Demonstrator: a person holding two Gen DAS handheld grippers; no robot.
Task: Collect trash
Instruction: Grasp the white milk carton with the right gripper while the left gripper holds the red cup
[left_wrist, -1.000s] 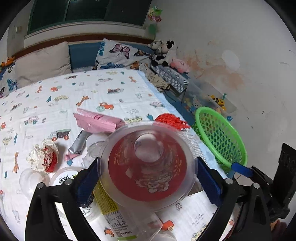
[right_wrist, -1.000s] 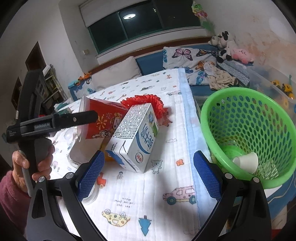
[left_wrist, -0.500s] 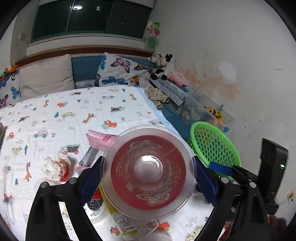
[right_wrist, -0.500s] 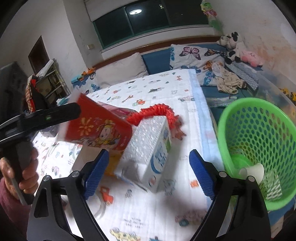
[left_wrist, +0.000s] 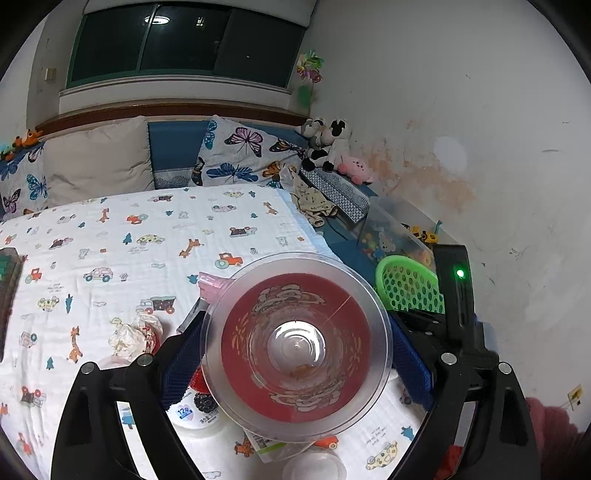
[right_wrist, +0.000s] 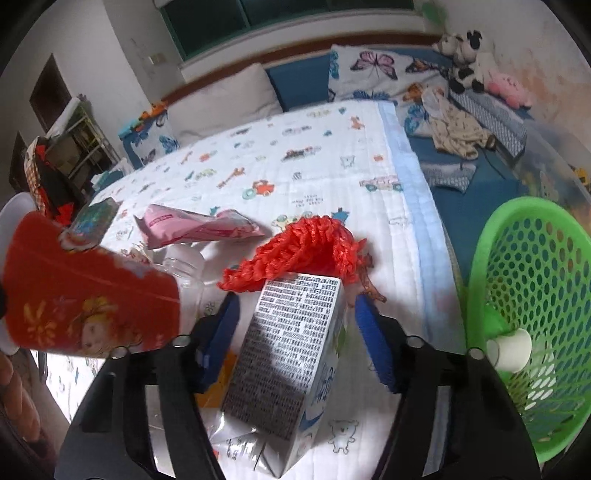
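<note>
Left gripper (left_wrist: 295, 354) clamps cup (left_wrist: 295, 347); right gripper (right_wrist: 295, 332) straddles carton (right_wrist: 291, 354), unclosed. Close squarely, then lift toward basket (right_wrist: 532, 314).

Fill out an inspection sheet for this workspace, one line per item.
Surface: bed with a cartoon-print quilt.
Job's things: red cup held off the bed; milk carton lying tilted; green basket beside the bed, holding a white cup.
Clutter: pink wrapper, red mesh, crumpled paper.
Grippers: left gripper shut on the cup; right gripper straddles the carton, contact unclear.
Cables: nothing seen.
Surroundings: pillows, plush toys, window.
</note>
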